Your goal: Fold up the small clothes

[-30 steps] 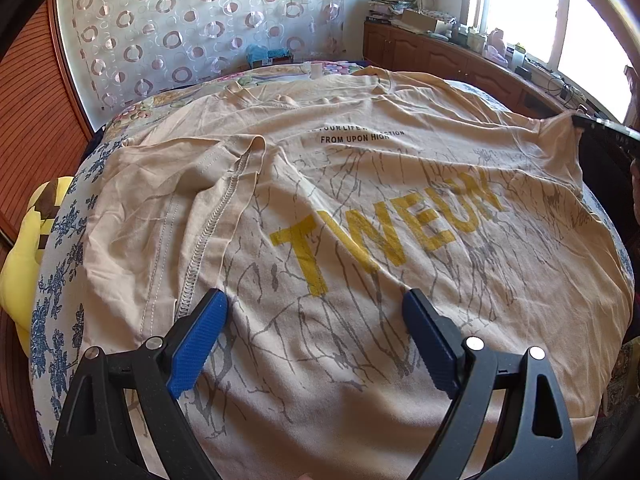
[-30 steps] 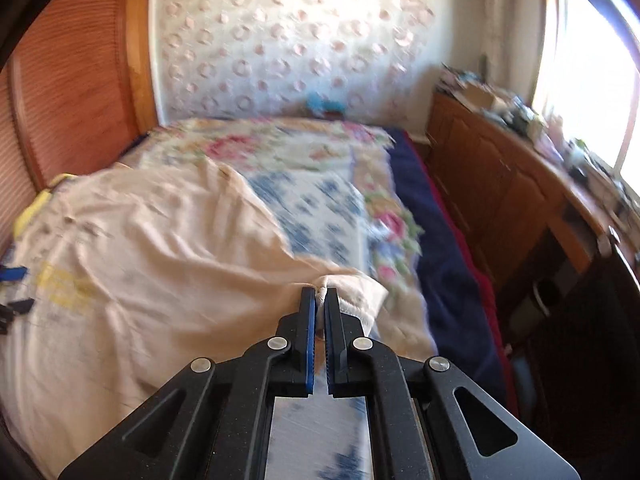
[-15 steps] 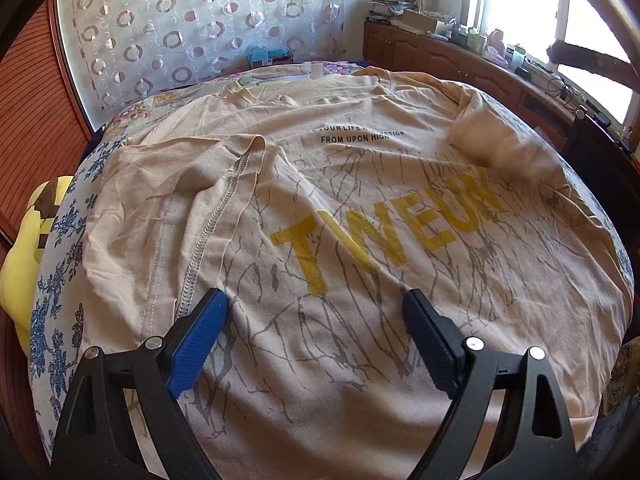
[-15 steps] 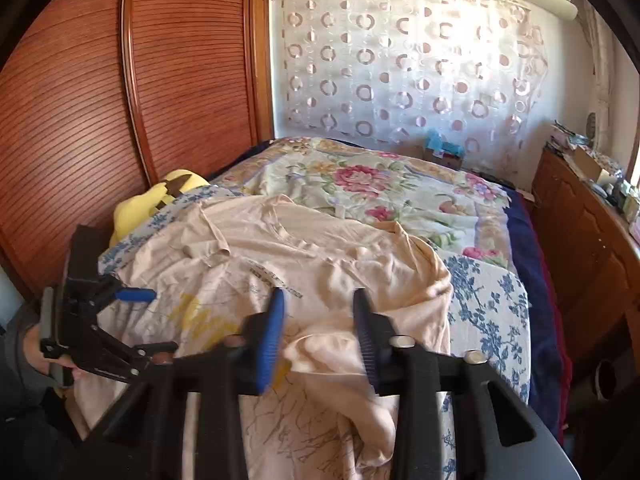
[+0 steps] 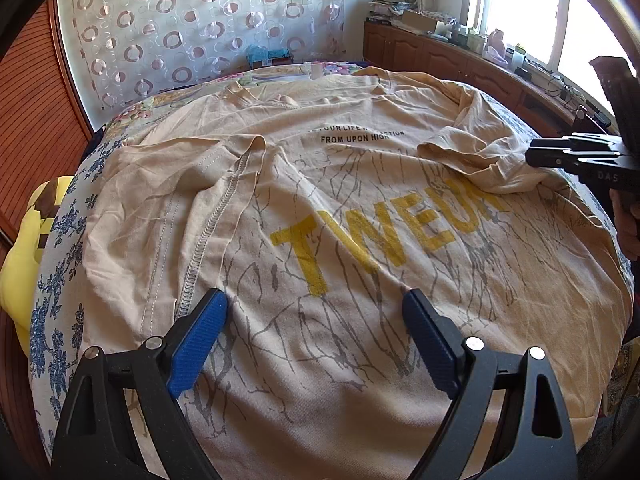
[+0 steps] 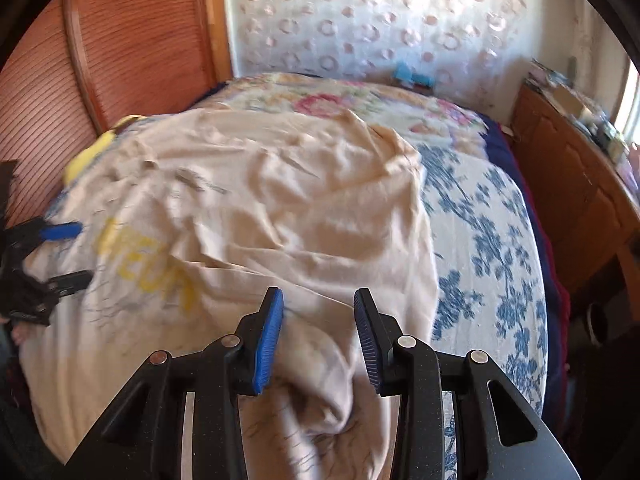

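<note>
A beige T-shirt (image 5: 360, 200) (image 6: 260, 200) with yellow letters lies spread on the bed. Its left sleeve (image 5: 180, 200) is folded inward over the body. The right sleeve (image 5: 480, 160) lies bunched over the end of the lettering. My left gripper (image 5: 314, 300) (image 6: 74, 256) stands open just above the lower part of the shirt, with nothing pinched. My right gripper (image 6: 318, 296) (image 5: 536, 156) is open at the shirt's right side. Rumpled beige cloth lies under and between its fingers, and the pads do not press on it.
A floral bedspread (image 6: 480, 220) shows to the right of the shirt. A yellow plush toy (image 5: 20, 260) sits at the bed's left edge beside a wooden wardrobe (image 6: 120, 40). A cluttered wooden cabinet (image 5: 440, 56) runs under the window on the right.
My right gripper, shut on the right sleeve a second ago, carried it inward over the shirt, opened and let it drop. The left gripper has not moved.
</note>
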`<control>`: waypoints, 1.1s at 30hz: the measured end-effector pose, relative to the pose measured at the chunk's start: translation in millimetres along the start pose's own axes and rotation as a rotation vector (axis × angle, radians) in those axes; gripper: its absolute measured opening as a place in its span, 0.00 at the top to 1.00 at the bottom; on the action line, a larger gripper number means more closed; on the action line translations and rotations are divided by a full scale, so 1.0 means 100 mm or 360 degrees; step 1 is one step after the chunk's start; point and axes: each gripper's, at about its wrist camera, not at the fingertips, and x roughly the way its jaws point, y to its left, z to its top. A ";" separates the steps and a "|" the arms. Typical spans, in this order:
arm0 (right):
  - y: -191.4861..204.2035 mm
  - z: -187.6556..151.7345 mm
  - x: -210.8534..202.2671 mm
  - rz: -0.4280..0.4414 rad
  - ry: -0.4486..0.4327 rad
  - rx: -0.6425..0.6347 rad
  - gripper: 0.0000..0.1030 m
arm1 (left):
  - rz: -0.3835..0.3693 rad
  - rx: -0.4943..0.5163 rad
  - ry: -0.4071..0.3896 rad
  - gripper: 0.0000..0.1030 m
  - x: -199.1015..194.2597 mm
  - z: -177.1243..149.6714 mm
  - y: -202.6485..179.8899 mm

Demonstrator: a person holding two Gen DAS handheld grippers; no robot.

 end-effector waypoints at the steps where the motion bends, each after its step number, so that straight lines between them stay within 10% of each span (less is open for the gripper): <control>1: -0.03 -0.02 0.02 0.0001 0.0000 0.0036 0.63 | 0.0000 0.0000 0.0000 0.13 0.00 0.00 0.00; 10: -0.19 -0.20 0.06 0.0068 0.0010 0.0192 0.63 | -0.0001 -0.0001 0.0000 0.13 0.00 0.00 0.00; 16: -0.05 -0.22 -0.06 0.0135 -0.0087 0.0071 0.93 | -0.0001 -0.0001 0.0000 0.13 0.00 0.00 0.00; 27: 0.23 -0.58 -0.32 0.0280 -0.0066 -0.0174 0.91 | 0.0075 -0.0082 -0.0177 0.13 -0.26 0.00 0.06; 33: 0.20 -0.61 -0.42 0.0276 -0.0098 -0.0168 0.67 | 0.0045 -0.0118 -0.0361 0.13 -0.60 0.11 -0.03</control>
